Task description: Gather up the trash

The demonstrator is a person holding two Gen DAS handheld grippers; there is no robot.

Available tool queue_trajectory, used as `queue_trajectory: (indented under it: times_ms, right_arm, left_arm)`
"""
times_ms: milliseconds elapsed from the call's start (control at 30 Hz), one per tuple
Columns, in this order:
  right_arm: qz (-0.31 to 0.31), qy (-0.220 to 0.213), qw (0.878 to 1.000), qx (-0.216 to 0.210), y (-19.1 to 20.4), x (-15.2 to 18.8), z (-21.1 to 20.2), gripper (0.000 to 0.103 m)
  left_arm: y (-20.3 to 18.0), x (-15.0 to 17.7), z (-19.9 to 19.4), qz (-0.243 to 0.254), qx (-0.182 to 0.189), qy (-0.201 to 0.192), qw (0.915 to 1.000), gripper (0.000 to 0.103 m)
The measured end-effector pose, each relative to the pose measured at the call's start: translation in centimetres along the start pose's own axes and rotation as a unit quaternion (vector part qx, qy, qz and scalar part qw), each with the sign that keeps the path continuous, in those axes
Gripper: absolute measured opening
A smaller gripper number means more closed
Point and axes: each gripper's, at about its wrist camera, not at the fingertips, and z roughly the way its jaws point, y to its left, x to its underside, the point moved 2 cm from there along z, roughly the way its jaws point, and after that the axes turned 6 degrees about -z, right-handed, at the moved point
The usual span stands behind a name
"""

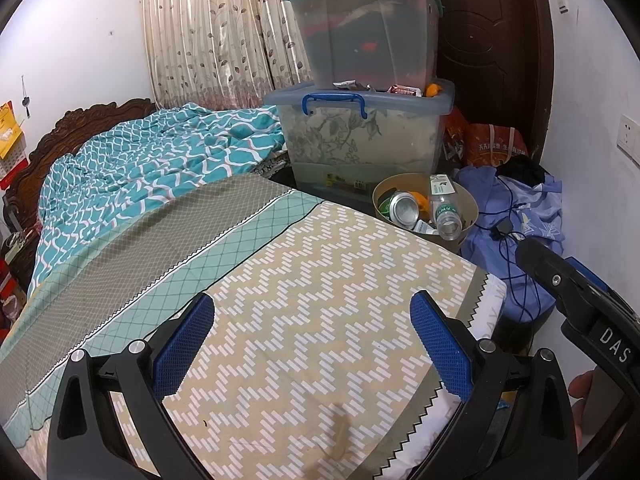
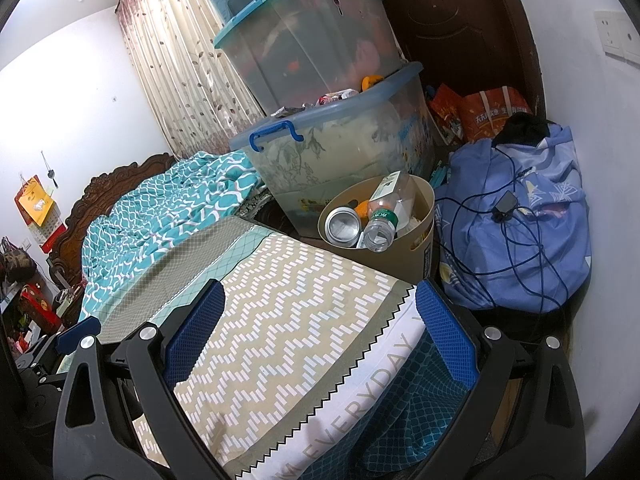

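Left gripper (image 1: 312, 340): jaws spread wide, empty, over the bed (image 1: 304, 320). Right gripper (image 2: 320, 332): jaws likewise apart, empty, over the bed's near right corner. Bin (image 2: 420, 256) stands beyond the bed's far right edge, beside the boxes (image 1: 360, 140). It contains a can (image 2: 342, 226) and a bottle (image 2: 382, 220).

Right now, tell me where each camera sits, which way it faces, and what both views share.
Left wrist: rides the left tongs, open over the bed, facing the beige bin; the right tongs' body shows at right.
Right wrist: rides the right tongs, open above the bed's corner, facing the same bin.
Shared: bin, can, bottle, stacked storage boxes, blue bundle.
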Motion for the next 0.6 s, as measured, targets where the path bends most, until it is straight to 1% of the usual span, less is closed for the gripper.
queue_trajectory:
  times_ms: [600]
  right_arm:
    - [0.0,0.0,1.0,0.0,0.0,-0.04,-0.02,0.095]
  left_arm:
    - [0.19,0.49,0.12,0.002,0.002,0.002,1.0,0.094]
